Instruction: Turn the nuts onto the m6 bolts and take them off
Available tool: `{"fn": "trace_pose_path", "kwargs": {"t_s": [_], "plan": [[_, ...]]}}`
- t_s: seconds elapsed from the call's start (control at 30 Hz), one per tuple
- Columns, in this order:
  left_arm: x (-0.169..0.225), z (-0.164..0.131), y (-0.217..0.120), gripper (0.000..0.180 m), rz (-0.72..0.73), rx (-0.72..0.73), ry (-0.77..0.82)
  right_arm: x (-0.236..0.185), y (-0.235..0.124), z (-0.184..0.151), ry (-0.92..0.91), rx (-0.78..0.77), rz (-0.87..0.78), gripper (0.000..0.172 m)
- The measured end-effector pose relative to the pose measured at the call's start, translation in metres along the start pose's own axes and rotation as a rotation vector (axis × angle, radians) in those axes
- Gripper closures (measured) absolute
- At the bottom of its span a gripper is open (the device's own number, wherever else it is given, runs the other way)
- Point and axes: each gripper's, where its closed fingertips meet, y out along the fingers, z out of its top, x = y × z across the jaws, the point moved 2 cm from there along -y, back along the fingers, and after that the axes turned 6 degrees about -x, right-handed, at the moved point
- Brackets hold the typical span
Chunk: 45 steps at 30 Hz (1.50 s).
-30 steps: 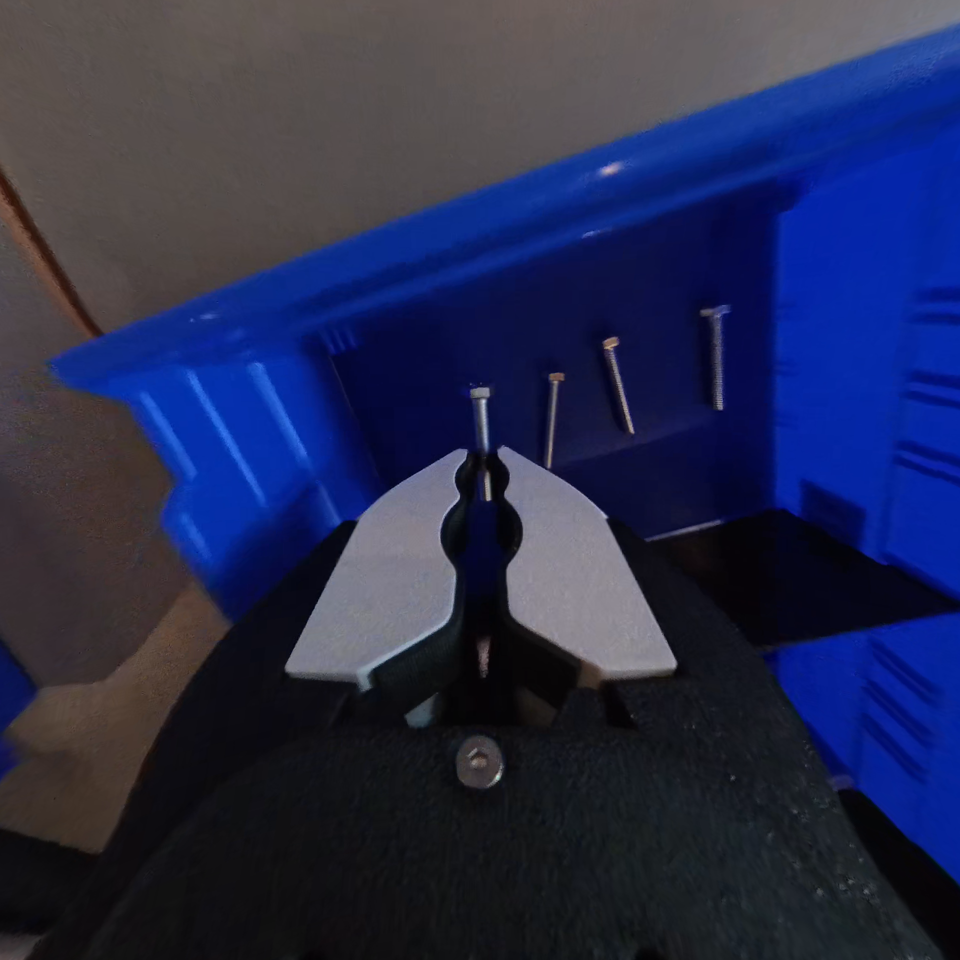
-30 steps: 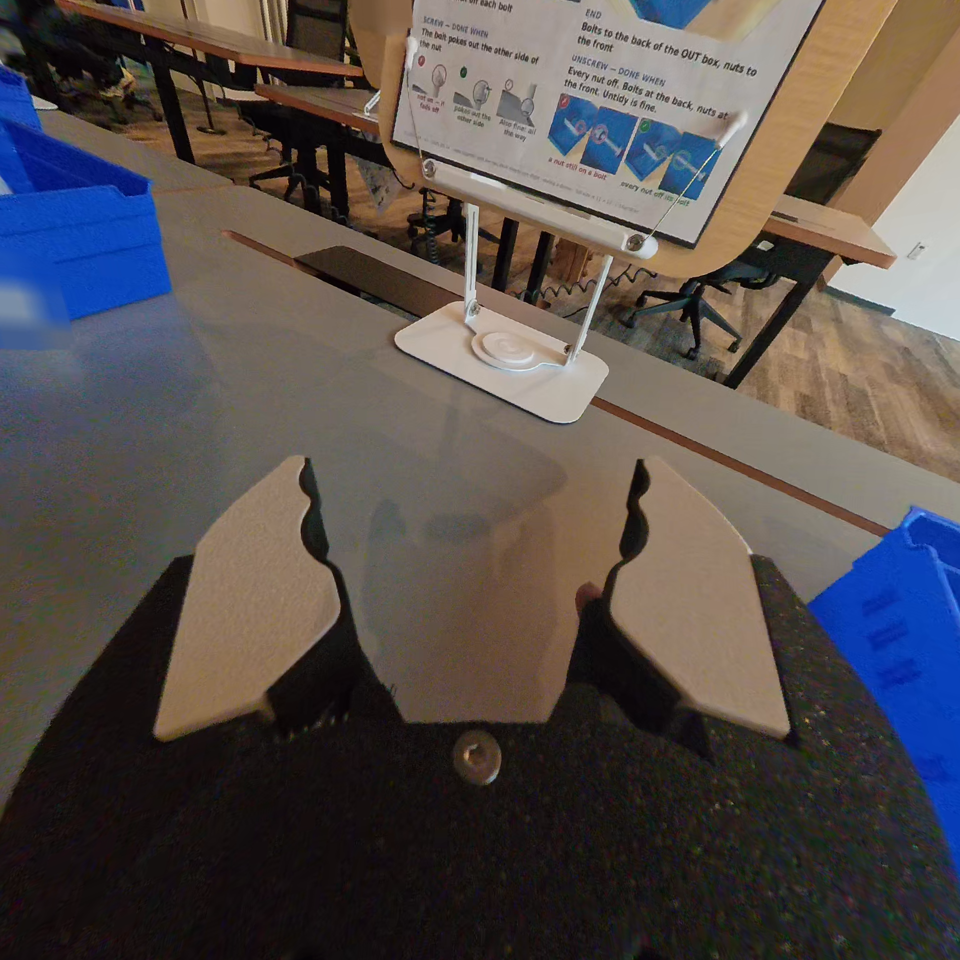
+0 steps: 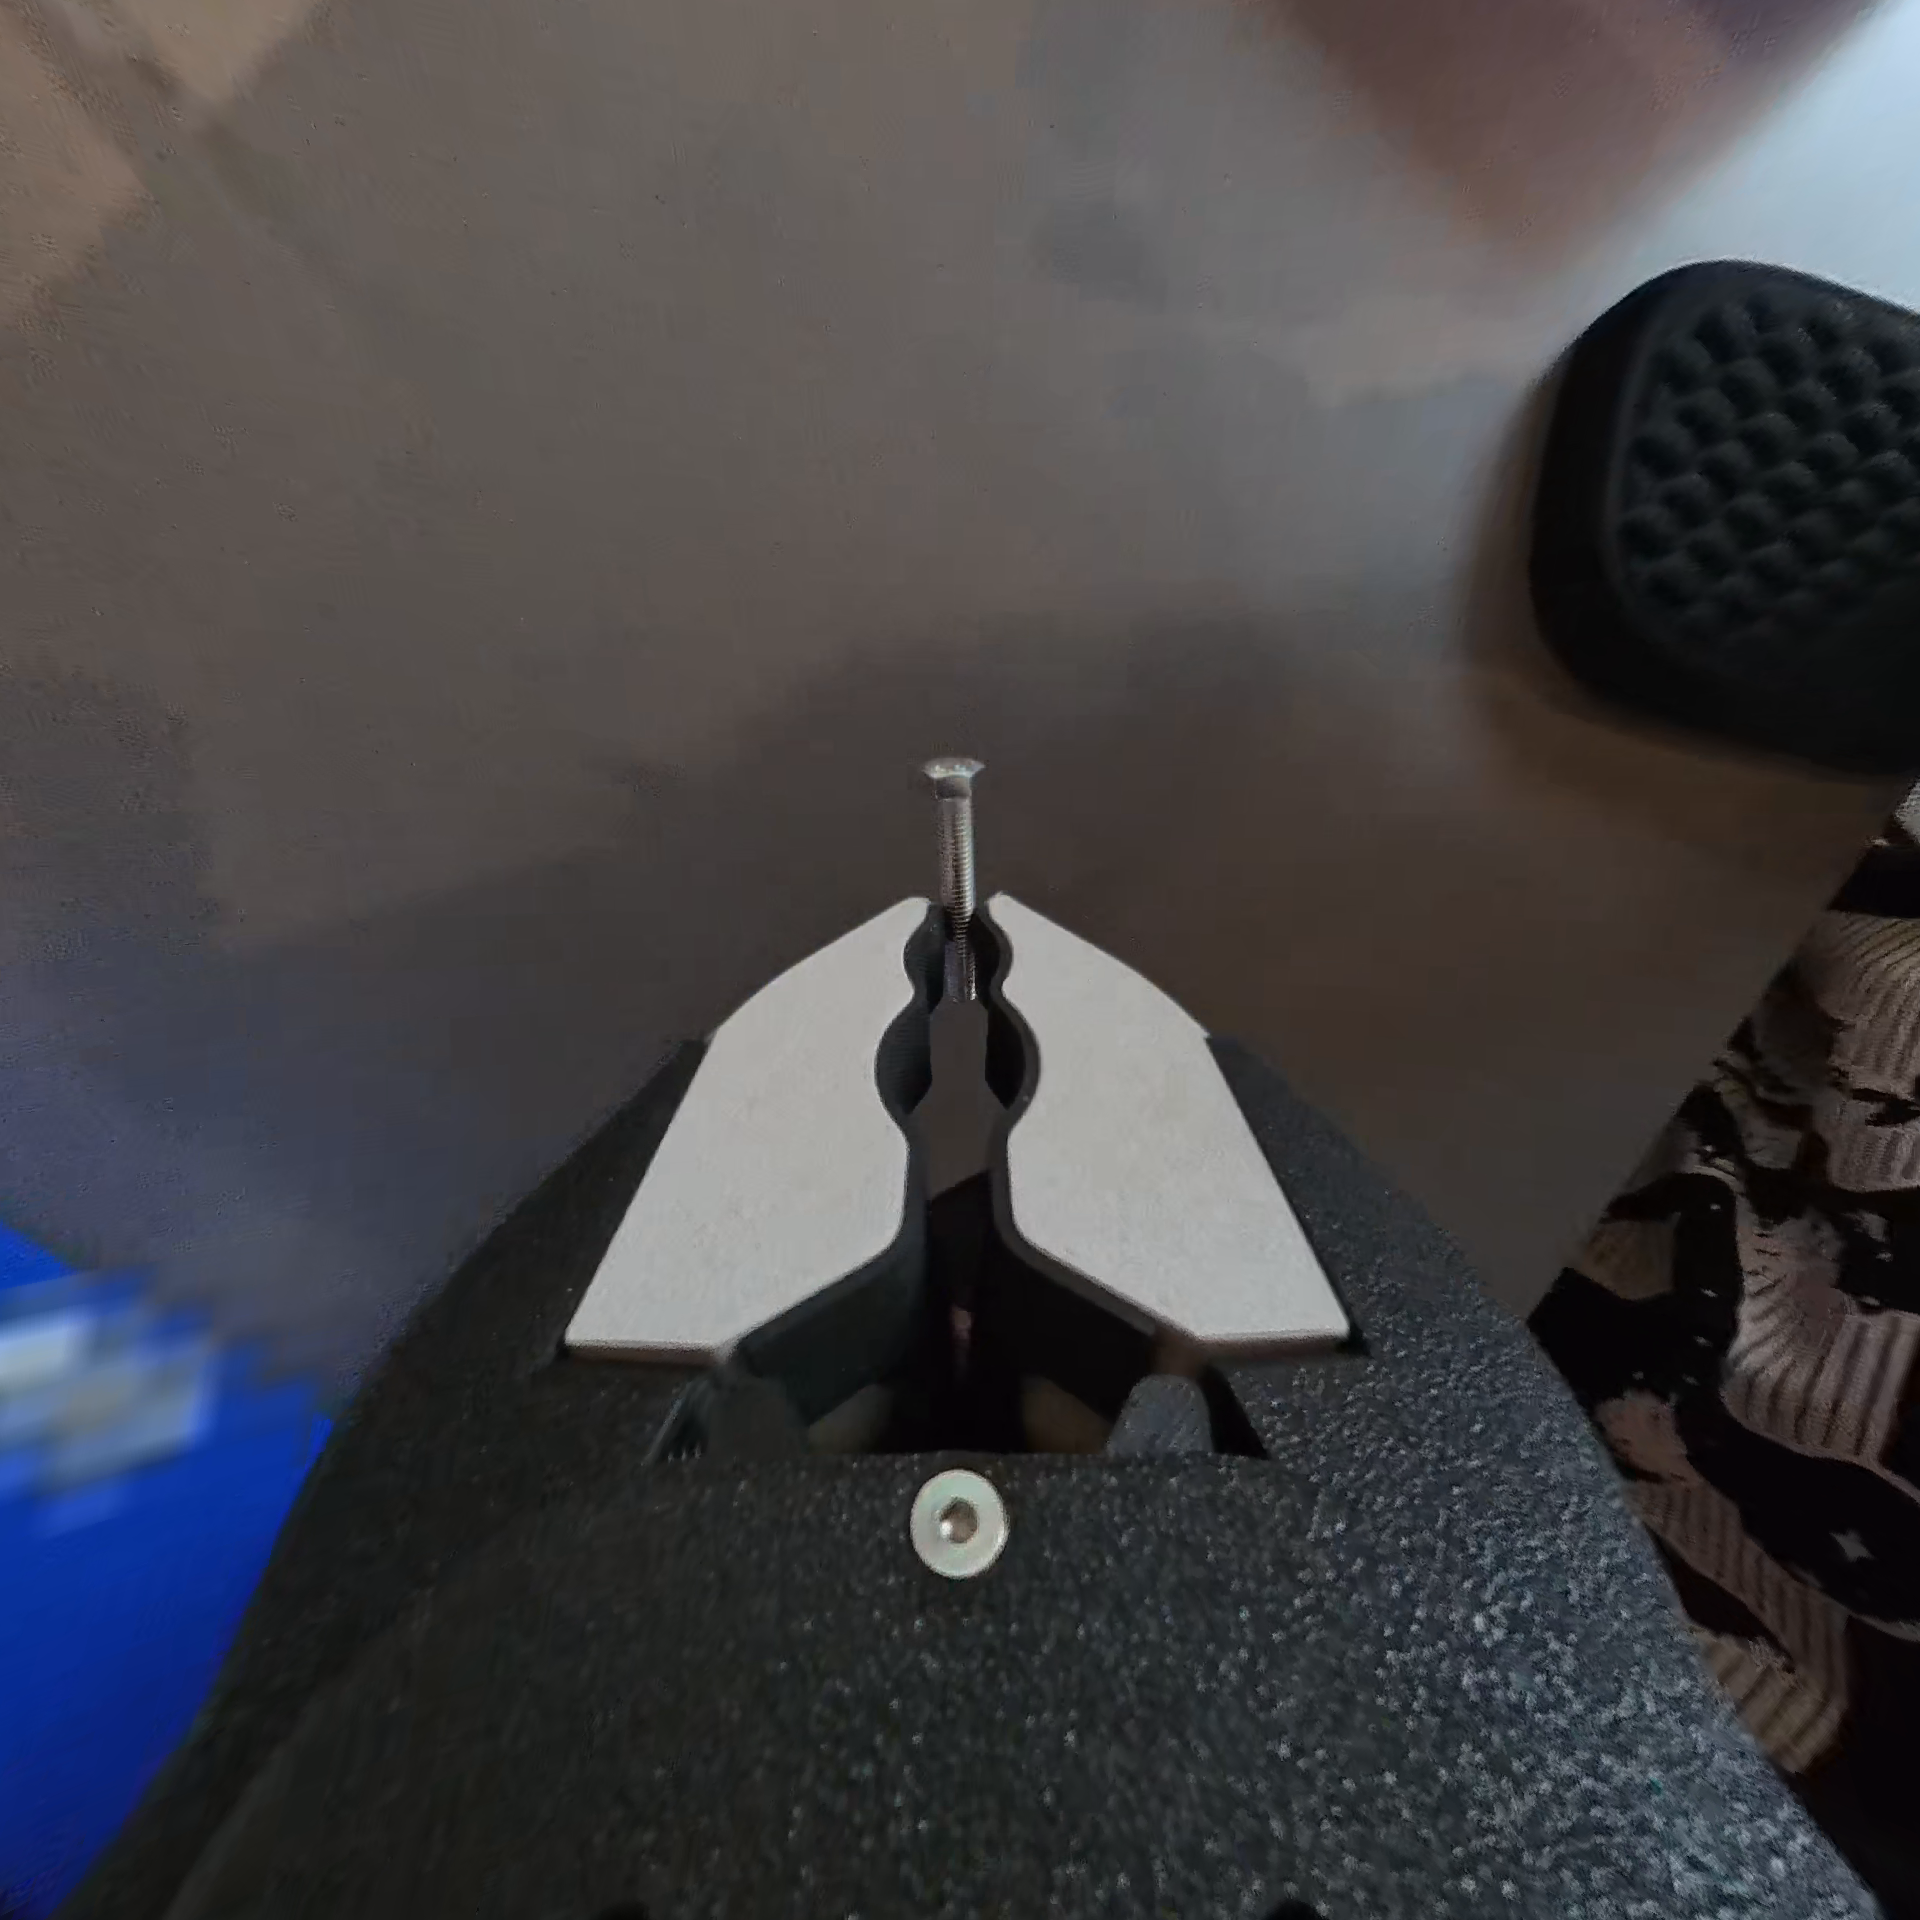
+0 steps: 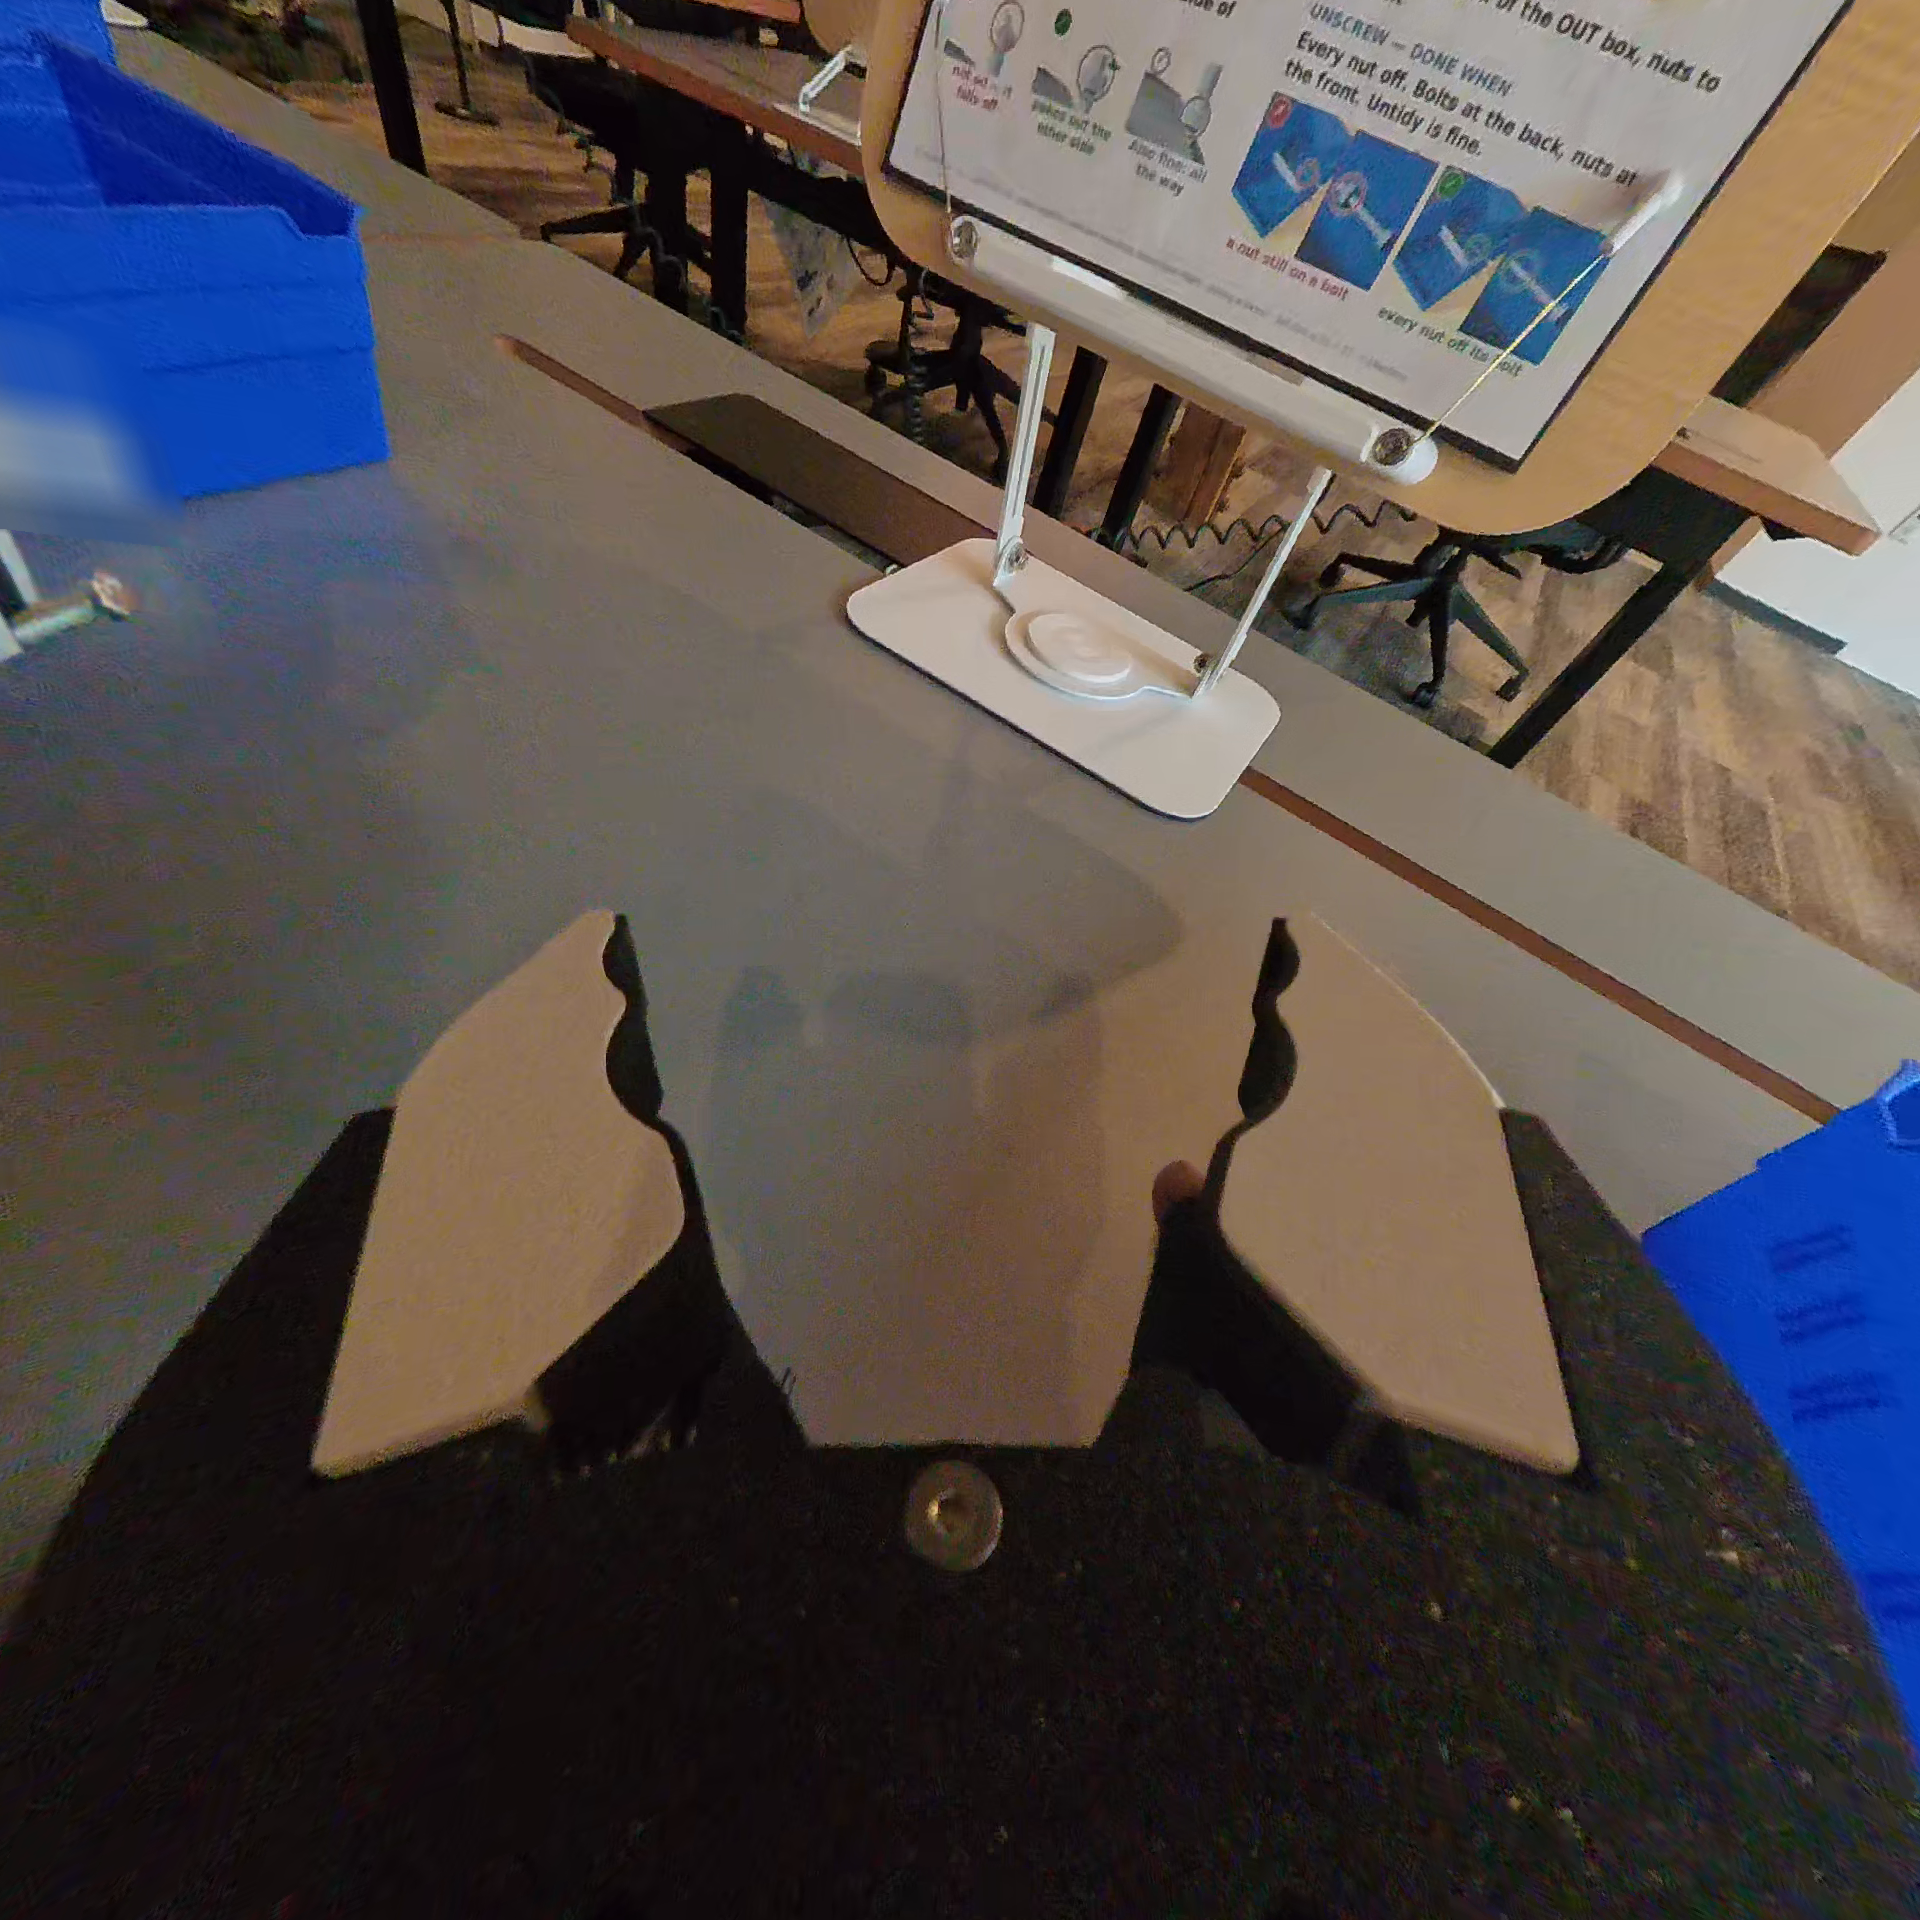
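My left gripper [image 3: 956, 906] is shut on the threaded end of a silver bolt [image 3: 953, 831]. The bolt sticks straight out past the fingertips with its head farthest from me, over the grey table [image 3: 623, 520]. No nut shows on it. My right gripper [image 4: 940, 925] is wide open with nothing between its fingers, held above the grey table [image 4: 520, 779]. A small metal piece [image 4: 88, 603] shows at the left edge of the right wrist view, too blurred to name.
A blue bin [image 3: 114, 1558] is at the lower left of the left wrist view. A black padded object [image 3: 1725, 499] and a patterned sleeve [image 3: 1766, 1299] are on its right. In the right wrist view are blue bins [image 4: 177, 291] [image 4: 1808, 1351] and a white stand [image 4: 1070, 665] with an instruction board [image 4: 1351, 177].
My left gripper has lifted the bolt out of the blue bin and swung away; the bin's other bolts are out of view. The right gripper has stayed open, shifting only slightly.
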Motion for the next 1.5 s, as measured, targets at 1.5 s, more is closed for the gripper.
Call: {"fn": "trace_pose_path", "kwargs": {"t_s": [1.5], "plan": [[0.023, -0.017, 0.071, 0.152, 0.158, -0.197, -0.083, -0.012, 0.01, -0.013, -0.03, -0.066, 0.072, 0.062]]}}
